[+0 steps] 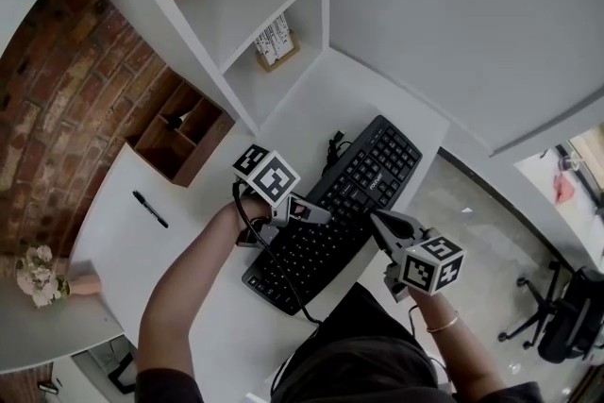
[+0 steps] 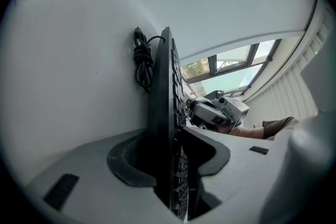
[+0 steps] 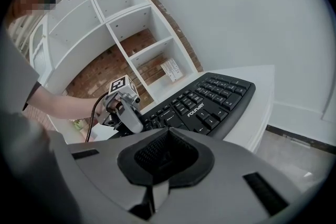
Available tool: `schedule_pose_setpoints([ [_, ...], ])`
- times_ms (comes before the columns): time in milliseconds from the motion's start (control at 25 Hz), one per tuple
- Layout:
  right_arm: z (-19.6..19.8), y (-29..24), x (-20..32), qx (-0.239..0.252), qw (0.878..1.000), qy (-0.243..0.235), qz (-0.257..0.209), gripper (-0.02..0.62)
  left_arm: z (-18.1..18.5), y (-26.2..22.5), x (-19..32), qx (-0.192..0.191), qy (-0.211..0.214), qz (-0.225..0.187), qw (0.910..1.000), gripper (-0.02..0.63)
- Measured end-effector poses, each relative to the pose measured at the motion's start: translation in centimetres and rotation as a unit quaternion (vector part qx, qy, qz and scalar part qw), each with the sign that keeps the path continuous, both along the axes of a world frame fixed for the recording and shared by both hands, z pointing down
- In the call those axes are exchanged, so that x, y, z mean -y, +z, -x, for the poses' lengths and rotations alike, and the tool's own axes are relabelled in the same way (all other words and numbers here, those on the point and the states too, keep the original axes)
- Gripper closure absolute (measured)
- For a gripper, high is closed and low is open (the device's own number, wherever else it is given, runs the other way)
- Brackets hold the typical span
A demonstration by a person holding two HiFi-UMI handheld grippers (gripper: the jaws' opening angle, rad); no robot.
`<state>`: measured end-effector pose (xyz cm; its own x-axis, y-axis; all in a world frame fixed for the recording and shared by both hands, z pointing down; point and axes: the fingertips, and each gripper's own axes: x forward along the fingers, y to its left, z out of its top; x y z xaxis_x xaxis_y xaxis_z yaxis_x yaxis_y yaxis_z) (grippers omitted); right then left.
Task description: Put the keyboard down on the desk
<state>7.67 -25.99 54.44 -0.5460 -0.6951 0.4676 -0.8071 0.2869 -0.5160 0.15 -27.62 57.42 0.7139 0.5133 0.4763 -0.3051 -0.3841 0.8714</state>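
A black keyboard [image 1: 354, 193] lies flat on the white desk [image 1: 189, 241], slanting from near left to far right. My left gripper [image 1: 316, 214] straddles its left long edge; in the left gripper view the keyboard [image 2: 169, 81] stands edge-on between the jaws of the left gripper [image 2: 176, 152], with a dark gap beside the keys, so the jaws are open around it. My right gripper [image 1: 377, 220] hovers off the keyboard's right edge, shut and empty. In the right gripper view the right gripper [image 3: 167, 144] points at the keyboard [image 3: 210, 102]. The coiled cable [image 1: 335, 146] rests behind the keyboard.
A wooden organiser box [image 1: 179, 135] and a black pen [image 1: 149, 209] sit on the desk's left part. White shelves [image 1: 255, 5] rise behind, holding a small card stand [image 1: 276, 41]. Flowers [image 1: 38, 274] are far left. An office chair [image 1: 566, 316] stands on the floor at right.
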Motion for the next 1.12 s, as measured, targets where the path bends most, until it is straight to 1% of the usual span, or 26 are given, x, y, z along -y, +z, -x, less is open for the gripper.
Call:
schedule_pose_setpoints([
  [280, 0.3, -0.3, -0.3, 0.002, 1.0, -0.01, -0.005, 0.591, 0.3, -0.1, 0.1, 0.017, -0.023, -0.061, 0.9977, 0.43],
  [400, 0.4, -0.6, -0.5, 0.001, 1.0, -0.012, -0.009, 0.591, 0.5, -0.2, 0.2, 0.027, -0.026, -0.091, 0.9951, 0.417],
  [480, 0.3, -0.7, -0.6, 0.001, 1.0, -0.013, -0.011, 0.591, 0.6, -0.1, 0.4, 0.035, -0.029, -0.119, 0.9919, 0.406],
  [600, 0.4, -0.9, -0.9, 0.002, 1.0, -0.015, -0.014, 0.591, 0.9, -0.1, 0.8, 0.045, -0.042, -0.166, 0.9842, 0.387],
  [760, 0.6, -1.0, -1.2, 0.004, 1.0, -0.019, -0.018, 0.591, 1.2, -0.1, 1.0, 0.049, -0.076, -0.206, 0.9744, 0.379],
  [920, 0.9, -1.2, -1.5, 0.005, 0.999, -0.025, -0.024, 0.591, 1.5, -0.2, 1.2, 0.061, -0.098, -0.255, 0.96, 0.37],
  [1040, 1.0, -1.5, -1.6, 0.005, 0.999, -0.03, -0.03, 0.591, 1.7, -0.4, 1.2, 0.069, -0.116, -0.28, 0.9504, 0.365],
  [1120, 1.1, -1.7, -1.8, 0.005, 0.999, -0.032, -0.035, 0.591, 1.9, -0.7, 1.2, 0.077, -0.127, -0.305, 0.9408, 0.36],
])
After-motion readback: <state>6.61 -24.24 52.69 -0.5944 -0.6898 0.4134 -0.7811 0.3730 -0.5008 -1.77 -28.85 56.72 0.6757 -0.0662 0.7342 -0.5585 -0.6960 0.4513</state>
